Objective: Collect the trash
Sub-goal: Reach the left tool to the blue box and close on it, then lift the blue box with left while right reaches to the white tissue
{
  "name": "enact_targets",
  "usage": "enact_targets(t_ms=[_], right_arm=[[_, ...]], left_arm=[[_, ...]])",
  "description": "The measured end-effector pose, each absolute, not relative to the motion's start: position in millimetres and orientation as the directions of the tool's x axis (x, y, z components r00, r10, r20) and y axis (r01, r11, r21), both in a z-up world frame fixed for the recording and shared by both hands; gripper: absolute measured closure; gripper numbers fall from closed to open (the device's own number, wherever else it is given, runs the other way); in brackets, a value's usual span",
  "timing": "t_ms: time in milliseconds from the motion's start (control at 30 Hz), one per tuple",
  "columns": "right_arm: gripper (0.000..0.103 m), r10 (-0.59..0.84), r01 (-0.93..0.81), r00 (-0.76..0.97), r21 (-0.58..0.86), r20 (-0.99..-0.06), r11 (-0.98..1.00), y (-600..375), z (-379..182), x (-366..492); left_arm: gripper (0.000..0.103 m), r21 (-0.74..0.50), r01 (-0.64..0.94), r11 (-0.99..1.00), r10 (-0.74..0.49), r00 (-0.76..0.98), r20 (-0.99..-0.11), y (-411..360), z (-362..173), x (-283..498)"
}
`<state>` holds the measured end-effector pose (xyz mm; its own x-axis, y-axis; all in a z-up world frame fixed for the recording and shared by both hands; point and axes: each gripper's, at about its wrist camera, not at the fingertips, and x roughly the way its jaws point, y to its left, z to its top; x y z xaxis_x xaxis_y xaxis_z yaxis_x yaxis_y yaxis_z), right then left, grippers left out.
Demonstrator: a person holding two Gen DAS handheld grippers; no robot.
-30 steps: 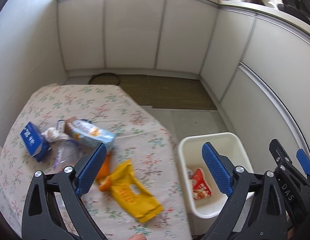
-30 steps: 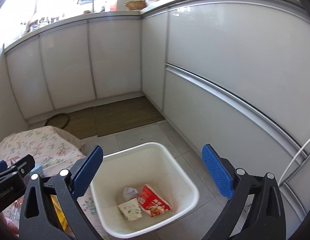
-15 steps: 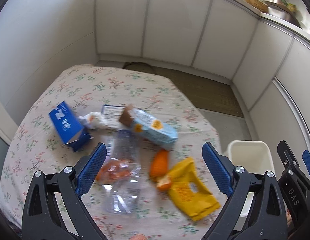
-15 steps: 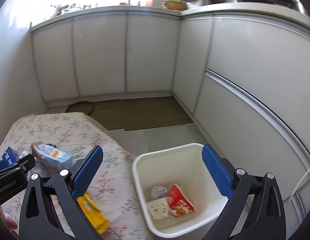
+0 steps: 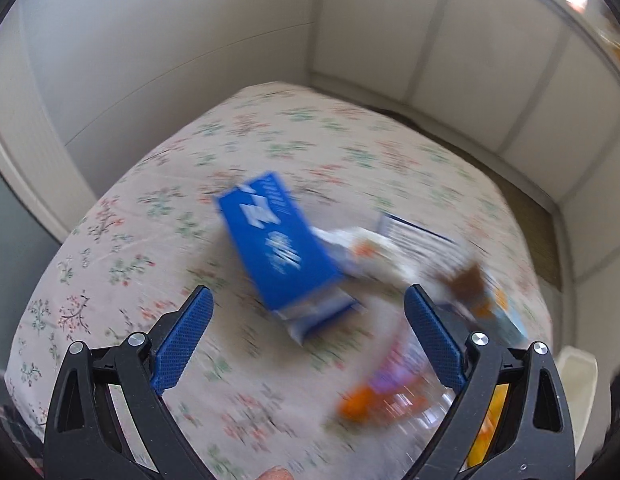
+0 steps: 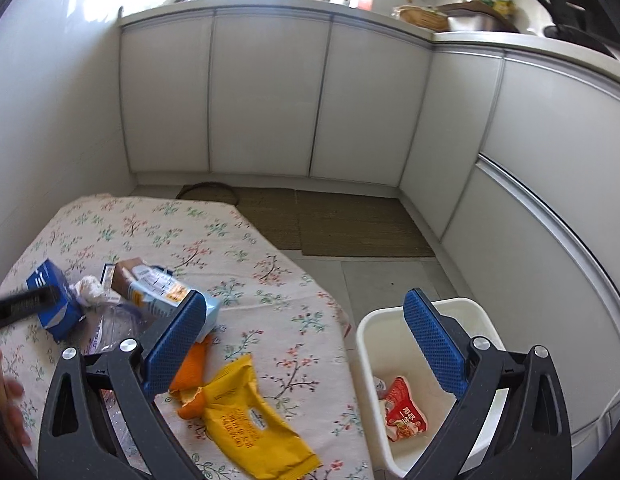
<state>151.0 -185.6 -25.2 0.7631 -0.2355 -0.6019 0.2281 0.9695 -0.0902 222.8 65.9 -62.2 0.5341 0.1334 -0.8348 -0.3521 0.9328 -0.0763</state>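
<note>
Trash lies on the floral-cloth table (image 6: 158, 224): a blue carton (image 5: 278, 248) (image 6: 54, 296), a crumpled white wad (image 6: 88, 288), a light-blue and brown carton (image 6: 158, 288), a clear plastic bag (image 6: 114, 328), orange peel (image 6: 190, 368) and a yellow wrapper (image 6: 250, 420). My left gripper (image 5: 308, 336) is open, hovering just short of the blue carton, with nothing between its fingers. My right gripper (image 6: 306, 340) is open and empty above the table's right edge. The white bin (image 6: 374, 324) on the floor holds a red packet (image 6: 404, 412).
White cabinet doors (image 6: 266, 96) run around the back and right. A brown mat (image 6: 350, 220) covers the floor beyond the table. A wall (image 5: 150, 40) stands close behind the table's left side. A person's fingers (image 6: 10, 400) show at the left edge.
Both grippers have swung left, away from the bin and over the table. The left one now faces the blue carton, which looms larger and blurred. Both stay open.
</note>
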Motion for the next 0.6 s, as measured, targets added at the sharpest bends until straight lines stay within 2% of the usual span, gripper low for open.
enact_targets(t_ms=[133,333,400,467,600], right_arm=[[0.007,-0.224,0.205,0.755,-0.102,-0.616,0.973,-177.3,-32.7,158.7],[0.007,-0.195,0.155,0.754,-0.118,-0.627,0.981,-164.3,-42.1,168.5],[0.007,-0.181,0.128,0.759,-0.13,-0.625,0.983,-157.1,-44.9,170.5],[0.007,-0.168,0.109,0.764,-0.132,-0.622,0.985,-153.2,-45.7,172.0],[0.007,-0.115,0.052,0.767,-0.117,-0.631,0.992,-145.5,-48.3,175.4]], left_arm=[[0.011,-0.131,-0.465,0.876,0.129,0.485,-0.865,100.5,-77.5,248.5],[0.013,-0.159,-0.502,0.85,0.096,0.444,-0.891,114.1,-92.7,272.7],[0.023,-0.18,-0.506,0.844,0.062,0.424,-0.903,116.7,-100.4,275.4],[0.043,-0.201,-0.492,0.847,0.024,0.412,-0.911,119.0,-107.7,276.3],[0.048,-0.213,-0.454,0.865,0.001,0.426,-0.905,120.6,-106.0,266.9]])
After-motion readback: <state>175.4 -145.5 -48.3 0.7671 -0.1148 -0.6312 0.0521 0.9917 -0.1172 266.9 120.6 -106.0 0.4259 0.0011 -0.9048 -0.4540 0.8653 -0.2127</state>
